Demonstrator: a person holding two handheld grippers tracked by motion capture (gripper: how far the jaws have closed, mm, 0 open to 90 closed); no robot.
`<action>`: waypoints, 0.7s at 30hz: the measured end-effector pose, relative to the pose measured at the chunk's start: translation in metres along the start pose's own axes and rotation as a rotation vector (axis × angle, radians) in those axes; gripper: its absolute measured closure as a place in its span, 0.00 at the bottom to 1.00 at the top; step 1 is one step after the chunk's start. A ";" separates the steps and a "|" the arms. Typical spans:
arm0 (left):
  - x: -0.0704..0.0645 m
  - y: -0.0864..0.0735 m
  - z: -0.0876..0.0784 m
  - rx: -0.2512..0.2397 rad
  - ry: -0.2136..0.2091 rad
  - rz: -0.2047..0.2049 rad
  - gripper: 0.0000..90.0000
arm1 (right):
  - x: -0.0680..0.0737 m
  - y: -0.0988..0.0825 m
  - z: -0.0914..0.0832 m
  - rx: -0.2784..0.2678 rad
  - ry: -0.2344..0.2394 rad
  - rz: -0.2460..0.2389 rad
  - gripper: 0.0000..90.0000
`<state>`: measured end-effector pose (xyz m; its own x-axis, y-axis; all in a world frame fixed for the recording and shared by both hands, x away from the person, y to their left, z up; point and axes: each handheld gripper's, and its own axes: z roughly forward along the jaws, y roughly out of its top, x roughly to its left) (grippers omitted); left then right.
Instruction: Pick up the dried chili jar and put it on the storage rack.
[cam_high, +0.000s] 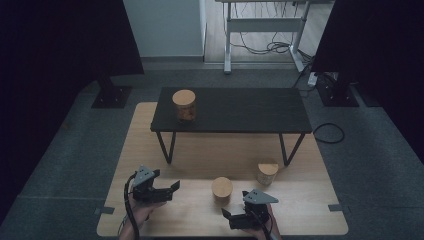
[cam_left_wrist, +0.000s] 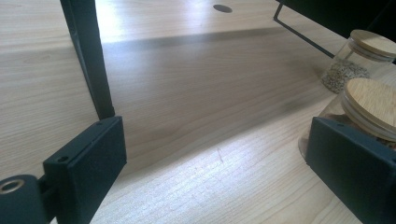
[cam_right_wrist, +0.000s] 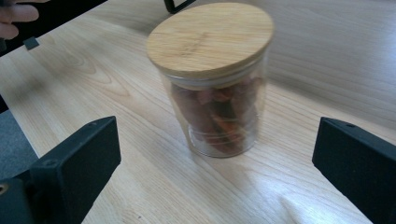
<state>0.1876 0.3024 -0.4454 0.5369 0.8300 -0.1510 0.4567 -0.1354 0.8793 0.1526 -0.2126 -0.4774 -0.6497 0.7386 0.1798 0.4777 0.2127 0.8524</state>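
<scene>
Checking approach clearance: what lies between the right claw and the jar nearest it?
Nothing. In the right gripper view, bare wooden tabletop separates the open right claw from the jar.

Looked over everything and honestly there's no text to read anywhere: the round wooden jar lids (cam_right_wrist: 210, 39) are plain, the clear glass jars carry no labels, nothing printed on the light wooden bench (cam_high: 300, 220).

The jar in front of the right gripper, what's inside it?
Through the glass jar, reddish-brown pieces show, filling most of it. The wooden lid covers the top, so the uppermost contents are hidden.
</scene>
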 end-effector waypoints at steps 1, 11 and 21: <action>0.000 0.000 0.000 0.000 -0.001 -0.001 0.05 | 0.001 0.001 0.001 0.002 0.001 -0.005 0.01; -0.001 0.001 0.001 0.008 -0.007 0.008 0.05 | 0.007 0.006 0.016 0.023 -0.023 -0.035 0.01; -0.001 0.000 0.003 0.015 -0.004 0.001 0.05 | 0.008 0.013 0.029 0.040 -0.033 -0.051 0.02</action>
<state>0.1889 0.3003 -0.4463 0.5403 0.8276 -0.1521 0.4669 -0.1445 0.8724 0.1711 -0.1851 -0.4789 -0.6545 0.7465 0.1200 0.4682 0.2756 0.8396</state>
